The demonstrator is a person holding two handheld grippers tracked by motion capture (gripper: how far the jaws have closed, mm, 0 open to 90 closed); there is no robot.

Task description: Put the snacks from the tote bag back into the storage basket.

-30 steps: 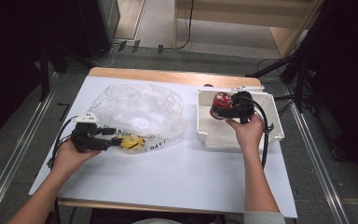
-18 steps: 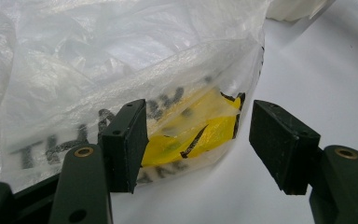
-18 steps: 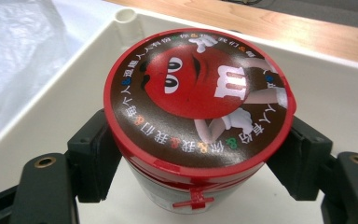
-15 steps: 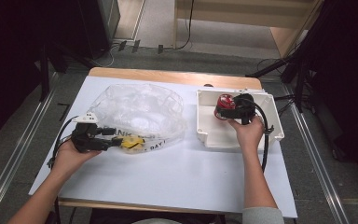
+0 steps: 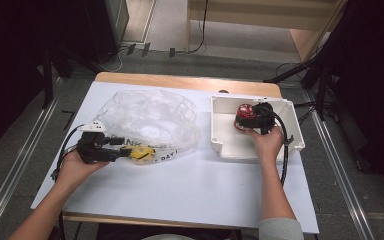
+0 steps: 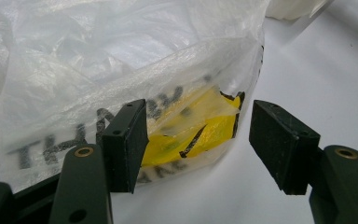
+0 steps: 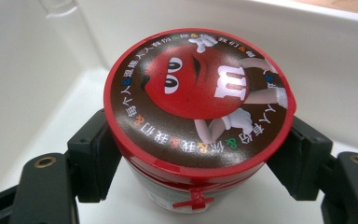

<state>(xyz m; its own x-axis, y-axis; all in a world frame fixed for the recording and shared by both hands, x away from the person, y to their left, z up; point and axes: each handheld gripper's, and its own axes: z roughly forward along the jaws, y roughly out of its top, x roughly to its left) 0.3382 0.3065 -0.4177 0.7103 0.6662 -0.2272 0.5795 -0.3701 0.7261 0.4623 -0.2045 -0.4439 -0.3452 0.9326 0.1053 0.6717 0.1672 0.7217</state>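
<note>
The white table (image 5: 180, 195) carries a clear plastic bag (image 5: 150, 117) at nine o'clock and a white tray (image 5: 225, 135) at three o'clock. The bag's crumpled film blurs its black lettering, and what lies inside behind the yellow patch (image 6: 200, 128) cannot be made out. In the tray, toward its twelve o'clock wall, stands a red-lidded candy tub (image 7: 198, 98); the lid hides most of its body, and the high view shows it half covered by the right gripper (image 7: 198, 163). That gripper's jaws press the tub's sides just under the lid, clamped on it. The left gripper (image 6: 198, 142), at the bag's seven o'clock corner, has its jaws wide apart, one against the printed film, the other clear of it over bare table.
</note>
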